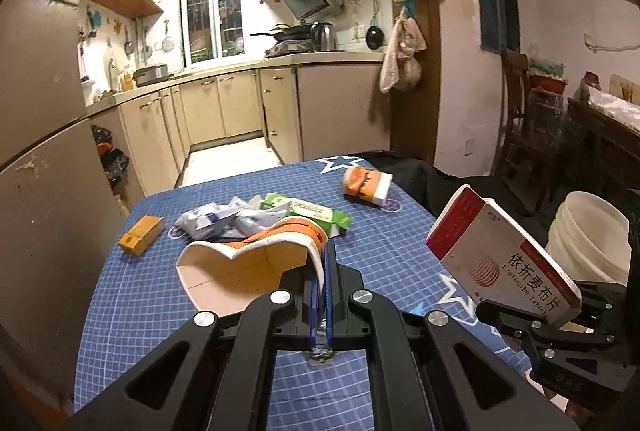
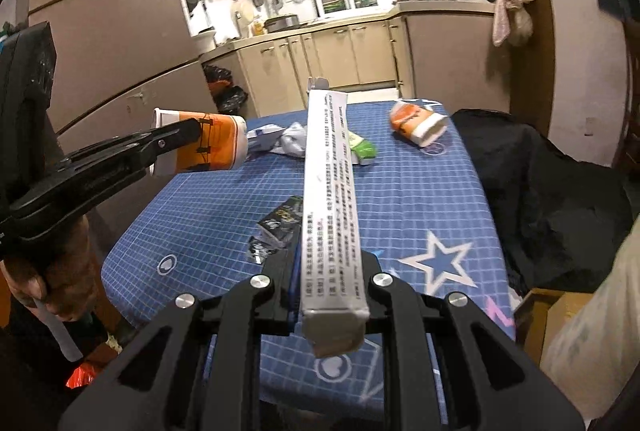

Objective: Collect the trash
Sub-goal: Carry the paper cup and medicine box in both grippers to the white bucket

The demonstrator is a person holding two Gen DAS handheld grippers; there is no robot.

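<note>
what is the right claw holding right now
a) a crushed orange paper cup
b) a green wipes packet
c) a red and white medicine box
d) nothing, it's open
c: the right claw is shut on the red and white medicine box, lifted above the table, while the orange paper cup sits in the left claw.

**Trash count on and over the table**

Two orange paper cups: one held (image 1: 248, 263), one crushed at 1 o'clock (image 1: 366, 185). Two boxes: a medicine box (image 1: 504, 259) held at 3 o'clock, a small orange box (image 1: 141, 234) at 10 o'clock. One green wipes pack (image 1: 308, 209). One crumpled white wrapper (image 1: 224, 219). One black wrapper (image 2: 278, 231). One white bucket (image 1: 588, 235).
</note>
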